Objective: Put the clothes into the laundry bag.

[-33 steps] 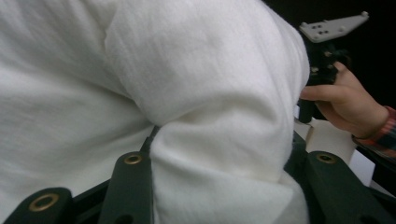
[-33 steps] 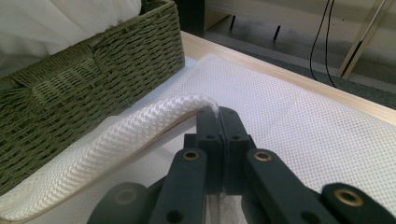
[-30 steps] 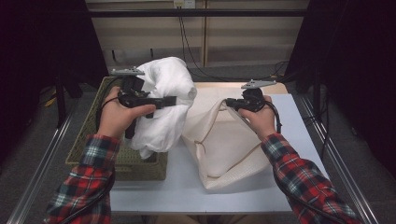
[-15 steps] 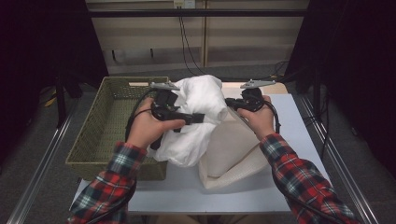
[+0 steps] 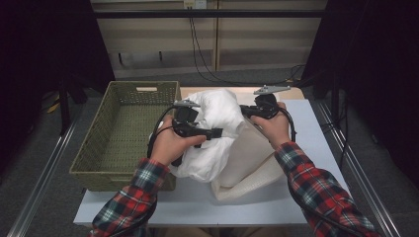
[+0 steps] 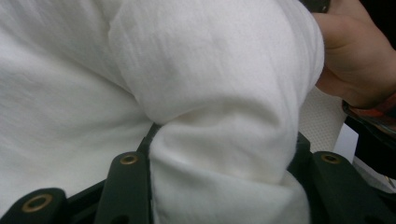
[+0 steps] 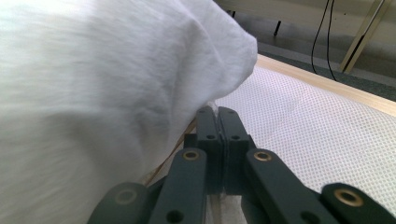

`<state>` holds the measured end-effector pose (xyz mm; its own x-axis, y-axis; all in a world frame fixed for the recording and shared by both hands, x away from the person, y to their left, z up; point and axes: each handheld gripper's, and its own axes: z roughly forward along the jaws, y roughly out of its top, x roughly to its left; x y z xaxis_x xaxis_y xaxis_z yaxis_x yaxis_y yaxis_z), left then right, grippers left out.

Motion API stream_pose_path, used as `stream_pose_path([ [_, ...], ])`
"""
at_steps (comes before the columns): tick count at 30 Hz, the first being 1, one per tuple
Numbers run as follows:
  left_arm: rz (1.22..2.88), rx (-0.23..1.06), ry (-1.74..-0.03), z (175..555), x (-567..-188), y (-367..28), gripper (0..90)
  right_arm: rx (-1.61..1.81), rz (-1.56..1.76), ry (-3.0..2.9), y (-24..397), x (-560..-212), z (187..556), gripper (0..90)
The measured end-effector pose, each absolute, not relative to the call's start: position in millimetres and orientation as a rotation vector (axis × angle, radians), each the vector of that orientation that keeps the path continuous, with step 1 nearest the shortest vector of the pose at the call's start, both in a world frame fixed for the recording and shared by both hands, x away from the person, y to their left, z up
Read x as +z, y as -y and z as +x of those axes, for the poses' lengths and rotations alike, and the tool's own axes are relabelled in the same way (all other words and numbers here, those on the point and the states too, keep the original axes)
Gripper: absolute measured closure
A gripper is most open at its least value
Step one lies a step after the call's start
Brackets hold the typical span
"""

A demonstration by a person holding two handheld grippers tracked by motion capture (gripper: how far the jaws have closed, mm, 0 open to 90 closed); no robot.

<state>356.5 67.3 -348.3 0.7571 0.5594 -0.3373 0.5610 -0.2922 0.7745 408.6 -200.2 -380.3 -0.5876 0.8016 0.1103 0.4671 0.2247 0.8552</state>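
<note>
Bulging white cloth (image 5: 217, 133) slanting toward person

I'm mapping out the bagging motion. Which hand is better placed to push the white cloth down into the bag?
Left. The left gripper already has the white cloth bunched between its jaws, over the bag. The right gripper is shut on the bag's edge, probably holding it open.

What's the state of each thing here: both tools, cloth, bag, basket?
left tool: jaws clamped around a thick fold of the white cloth
right tool: jaws shut, pinching the mesh bag's edge
white cloth: bunched, partly inside the bag mouth
mesh bag: lying on the table, mouth held open
wicker basket: empty, upright
</note>
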Motion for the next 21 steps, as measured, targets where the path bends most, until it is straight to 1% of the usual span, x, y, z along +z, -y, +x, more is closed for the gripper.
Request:
stream_pose_path([
  [5,1.936,0.054,-0.889,359,-352,-60,51.3,1.305,1.167,-2.138,201,-374,408,89.1],
  [11,1.877,0.141,-0.947,370,-359,-51,51.6,1.31,1.166,-2.098,209,-366,405,89.1],
  [14,1.854,0.118,-0.954,373,-364,-48,51.6,1.282,1.162,-2.101,216,-365,403,89.1],
  [21,1.943,0.117,-0.895,365,-366,-47,51.0,1.273,1.182,-2.106,222,-377,402,89.1],
])
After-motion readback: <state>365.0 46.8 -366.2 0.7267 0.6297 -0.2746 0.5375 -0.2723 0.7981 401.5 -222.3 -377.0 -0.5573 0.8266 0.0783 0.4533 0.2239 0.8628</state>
